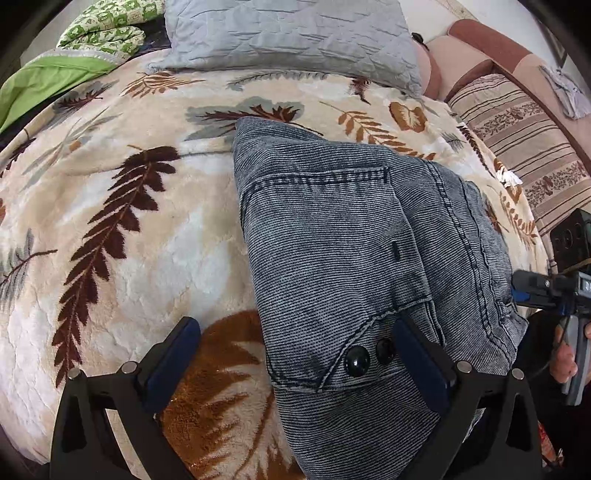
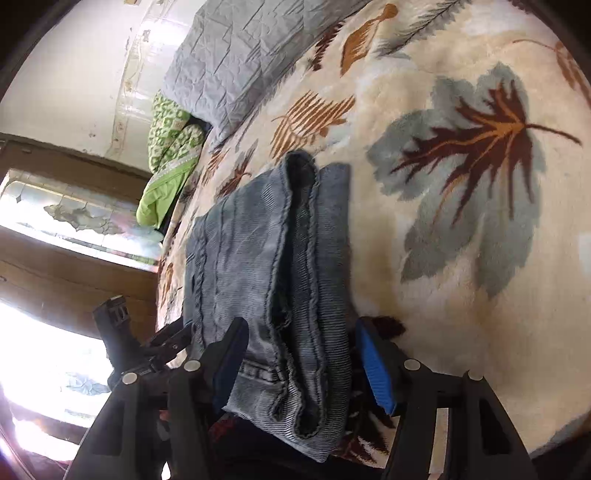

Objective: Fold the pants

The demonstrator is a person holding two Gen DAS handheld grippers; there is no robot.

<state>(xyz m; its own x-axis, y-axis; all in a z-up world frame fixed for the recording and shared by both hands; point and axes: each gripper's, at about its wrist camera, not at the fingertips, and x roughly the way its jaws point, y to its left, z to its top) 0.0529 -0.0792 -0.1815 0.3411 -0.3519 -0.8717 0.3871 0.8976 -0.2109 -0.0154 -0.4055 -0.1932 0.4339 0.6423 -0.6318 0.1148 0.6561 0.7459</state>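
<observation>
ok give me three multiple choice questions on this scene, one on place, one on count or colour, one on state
1. Where do the pants lie?
A. on the leaf blanket
B. on the grey pillow
C. on the floor

2. How many dark buttons show near the left tongs?
A. none
B. two
C. five

3. How are the pants?
A. spread out flat, legs apart
B. folded into a thick bundle
C. hanging from a hanger

Answers:
1 A, the blanket shows all round the denim.
2 B, two round buttons sit side by side at the flap.
3 B, the right wrist view shows stacked layers between the right tongs.
</observation>
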